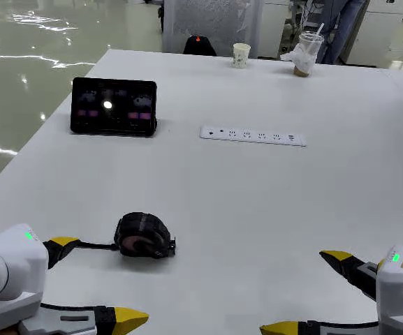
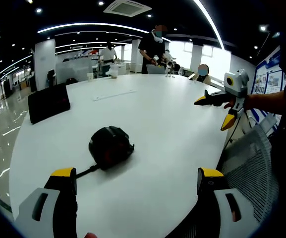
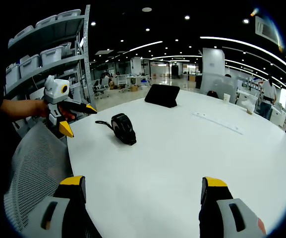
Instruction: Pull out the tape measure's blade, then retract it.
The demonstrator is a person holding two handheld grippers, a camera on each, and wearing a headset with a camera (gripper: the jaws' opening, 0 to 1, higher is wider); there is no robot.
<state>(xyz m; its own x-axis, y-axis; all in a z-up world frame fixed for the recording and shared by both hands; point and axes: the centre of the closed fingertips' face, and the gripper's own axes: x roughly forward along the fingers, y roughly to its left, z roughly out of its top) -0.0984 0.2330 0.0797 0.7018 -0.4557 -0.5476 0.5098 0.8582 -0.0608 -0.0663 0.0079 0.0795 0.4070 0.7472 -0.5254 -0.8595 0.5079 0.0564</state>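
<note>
A black tape measure (image 1: 144,236) lies on the white table (image 1: 257,202) near its front left, blade in. Its thin black strap runs left to the tip of one left-gripper jaw; I cannot tell whether they touch. My left gripper (image 1: 98,280) stands open just left of and in front of it, with nothing between its jaws. In the left gripper view the tape measure (image 2: 110,145) sits ahead of the gripper (image 2: 137,181). My right gripper (image 1: 306,292) stands open at the front right, well apart from the tape measure (image 3: 124,128).
A dark tablet (image 1: 114,106) stands at the back left. A white power strip (image 1: 253,135) lies mid-table. At the far edge are a paper cup (image 1: 241,54) and a plastic cup with a straw (image 1: 306,52). A mesh chair back (image 2: 252,163) is by the table's near edge.
</note>
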